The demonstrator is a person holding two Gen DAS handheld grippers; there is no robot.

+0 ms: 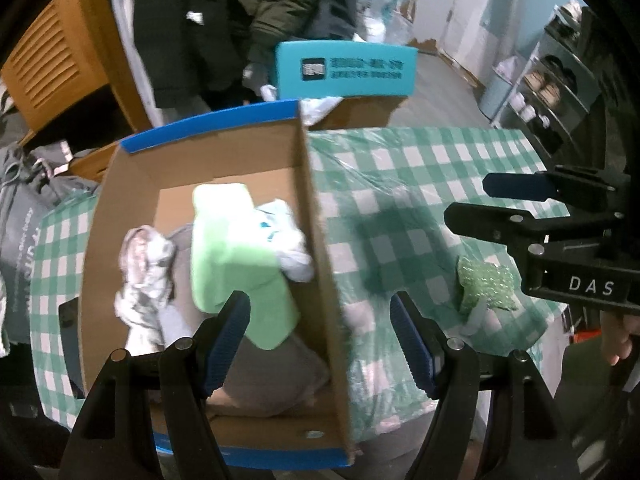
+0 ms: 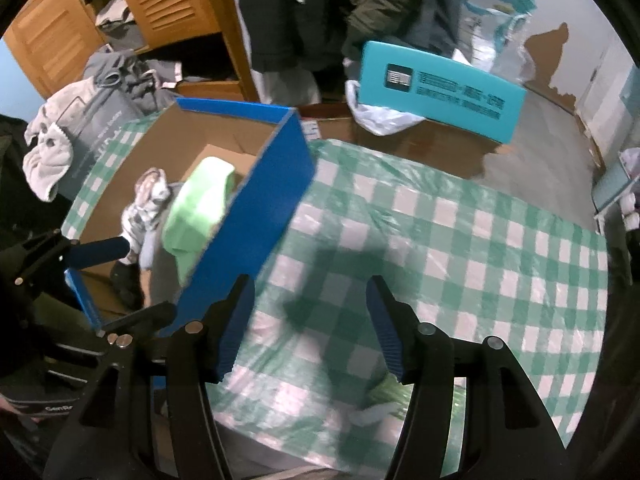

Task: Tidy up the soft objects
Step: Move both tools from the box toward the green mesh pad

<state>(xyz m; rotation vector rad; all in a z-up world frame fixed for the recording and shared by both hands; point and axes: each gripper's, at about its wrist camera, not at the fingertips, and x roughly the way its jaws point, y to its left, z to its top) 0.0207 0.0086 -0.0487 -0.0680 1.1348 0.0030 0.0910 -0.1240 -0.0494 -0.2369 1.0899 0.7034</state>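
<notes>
An open cardboard box [image 1: 316, 216] with blue outer walls [image 2: 256, 224] stands on the left of the checked table. In it lie a light green cloth [image 1: 228, 256], a white sock-like piece [image 1: 288, 240], a grey-and-white patterned cloth [image 1: 144, 268] and a grey cloth [image 1: 272, 376]. My left gripper [image 1: 320, 340] is open and empty over the box's right wall. My right gripper [image 2: 312, 328] is open and empty above the table, right of the box. A green bubbly pouch [image 1: 484, 284] lies on the table near the right gripper; it shows low in the right wrist view [image 2: 390, 390].
The table has a green-and-white checked cover [image 2: 460, 240]. Behind it stand a teal box [image 2: 440, 88], a brown carton [image 2: 420, 140], hanging dark coats [image 2: 320, 8] and a wooden cabinet [image 2: 160, 0]. A shoe rack [image 1: 552, 88] stands at the right. Grey bags [image 2: 100, 120] are at the left.
</notes>
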